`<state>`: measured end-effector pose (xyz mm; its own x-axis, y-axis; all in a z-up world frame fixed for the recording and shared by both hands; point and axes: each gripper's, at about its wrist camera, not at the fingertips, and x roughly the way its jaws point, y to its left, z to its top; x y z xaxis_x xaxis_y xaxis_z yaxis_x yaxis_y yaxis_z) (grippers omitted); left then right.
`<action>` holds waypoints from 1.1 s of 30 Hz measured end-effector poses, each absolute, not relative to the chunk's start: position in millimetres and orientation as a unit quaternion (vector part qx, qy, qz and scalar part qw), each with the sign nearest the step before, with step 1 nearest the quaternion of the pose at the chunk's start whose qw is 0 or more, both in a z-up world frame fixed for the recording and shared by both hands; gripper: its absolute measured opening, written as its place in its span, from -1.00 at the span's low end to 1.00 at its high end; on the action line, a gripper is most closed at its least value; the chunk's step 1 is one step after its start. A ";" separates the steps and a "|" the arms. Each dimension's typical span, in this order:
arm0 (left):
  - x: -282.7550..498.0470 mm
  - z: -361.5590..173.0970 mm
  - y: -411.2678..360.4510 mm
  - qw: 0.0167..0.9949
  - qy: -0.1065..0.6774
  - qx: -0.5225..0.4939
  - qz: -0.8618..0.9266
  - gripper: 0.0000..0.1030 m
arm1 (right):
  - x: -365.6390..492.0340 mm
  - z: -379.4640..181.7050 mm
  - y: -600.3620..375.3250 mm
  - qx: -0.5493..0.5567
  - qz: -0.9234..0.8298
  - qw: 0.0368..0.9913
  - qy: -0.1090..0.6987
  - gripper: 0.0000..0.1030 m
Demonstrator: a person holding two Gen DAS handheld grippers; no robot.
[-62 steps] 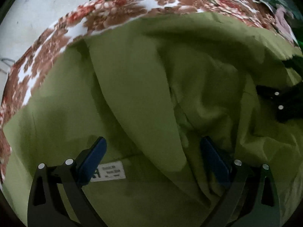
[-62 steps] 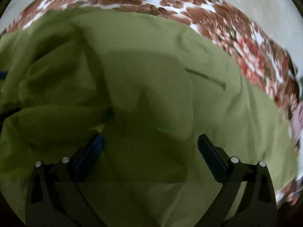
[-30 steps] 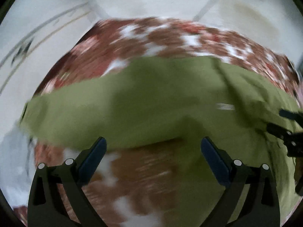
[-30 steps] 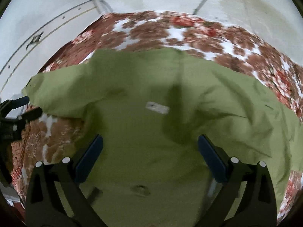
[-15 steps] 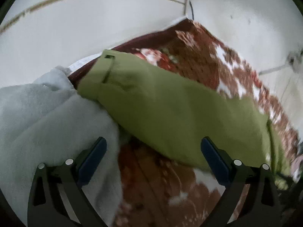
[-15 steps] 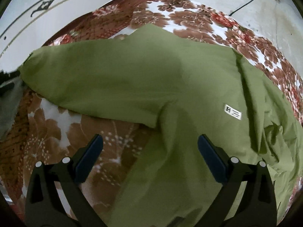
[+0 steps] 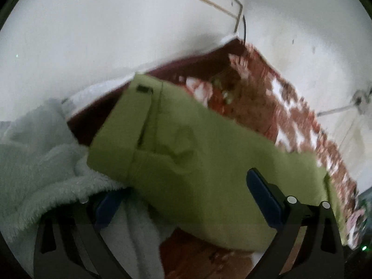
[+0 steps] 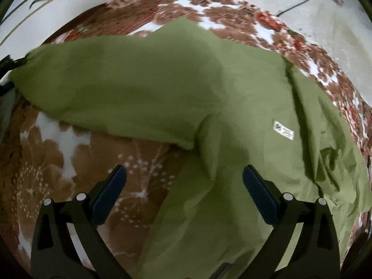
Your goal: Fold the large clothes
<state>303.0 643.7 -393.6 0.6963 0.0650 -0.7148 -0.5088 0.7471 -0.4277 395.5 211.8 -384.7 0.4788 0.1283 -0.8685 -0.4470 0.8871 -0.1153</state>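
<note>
Your left gripper [image 7: 186, 200], jaws spread and empty, is nearer the green garment's sleeve [image 7: 176, 144] (its cuff upper left, length running lower right); your right gripper [image 8: 184, 186] gapes idle too.

Lighting is dim and flat in both my views, with no glare and no clear source. My left view is motion-smeared across the floral bedspread [image 7: 300, 125] and soft on the green garment [image 7: 209, 162]. My right view is sharper; a broad soft shadow crosses the garment. Fisheye bending curves every edge, and corners fall black.
</note>
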 end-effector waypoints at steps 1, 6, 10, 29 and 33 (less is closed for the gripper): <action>302.5 -389.3 645.7 0.866 0.348 -0.316 0.168 0.89 | 397.4 -382.9 207.8 -0.161 0.167 0.847 0.478 0.90; 312.9 -369.6 641.2 0.880 0.342 -0.290 0.155 0.90 | 409.9 -375.2 195.3 -0.161 0.205 0.856 0.447 0.90; 324.1 -371.5 641.0 0.887 0.349 -0.252 0.164 0.89 | 421.8 -388.6 206.8 -0.178 0.265 0.831 0.455 0.90; 280.3 -319.5 622.9 0.877 0.378 -0.212 0.207 -0.69 | 422.0 -455.6 257.8 -0.253 0.297 0.786 0.479 0.93; 278.4 -279.2 592.0 0.884 0.375 -0.171 0.220 -0.70 | 418.1 -455.4 258.8 -0.264 0.313 0.777 0.478 0.93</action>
<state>278.4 592.0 -279.2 0.6222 0.2604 -0.7383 -0.5164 0.8453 -0.1371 418.1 258.8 -455.4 0.3461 0.2345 -0.9084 -0.7388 0.6649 -0.1099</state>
